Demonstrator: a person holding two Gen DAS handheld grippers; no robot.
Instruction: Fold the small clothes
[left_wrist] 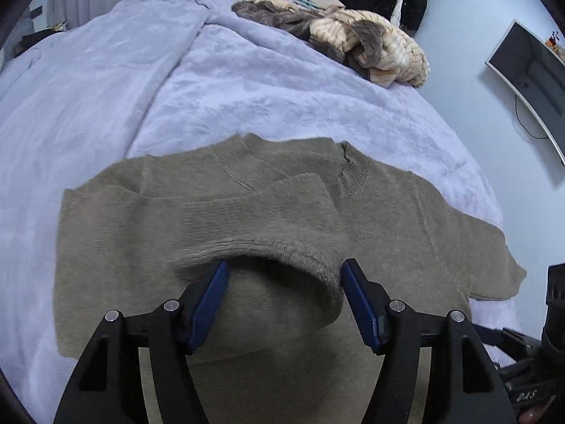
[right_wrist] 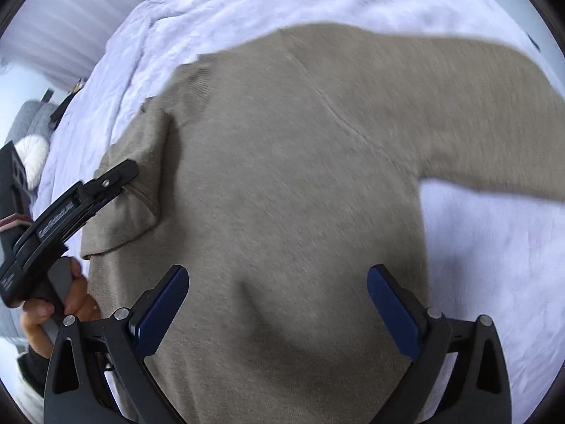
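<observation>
Left claw is standing with its pads apart, straddling the folded-over sleeve of the sweater; I am reading no clamp on the fabric, only the rounded fold edge lying between the blue pads. Right claw is also standing wide apart, hovering over the sweater body with nothing gripped.

I am locating the sweater spread flat on the bed, near its front edge, one sleeve already turned in across the chest and the other sleeve lying outstretched to the side.

Risks I am tracking:
- The fuzzy knit may be snagging on a pad as the left claw lifts away, dragging the folded sleeve back open.
- The plush bed cover is giving little support, so a pinch may be gathering cover along with sweater.
- The right wrist view is blurred, so I am judging its aim at the outstretched sleeve as uncertain.

Containers: I am seeing none. A loose heap of clothes is lying at the far side of the bed.
</observation>
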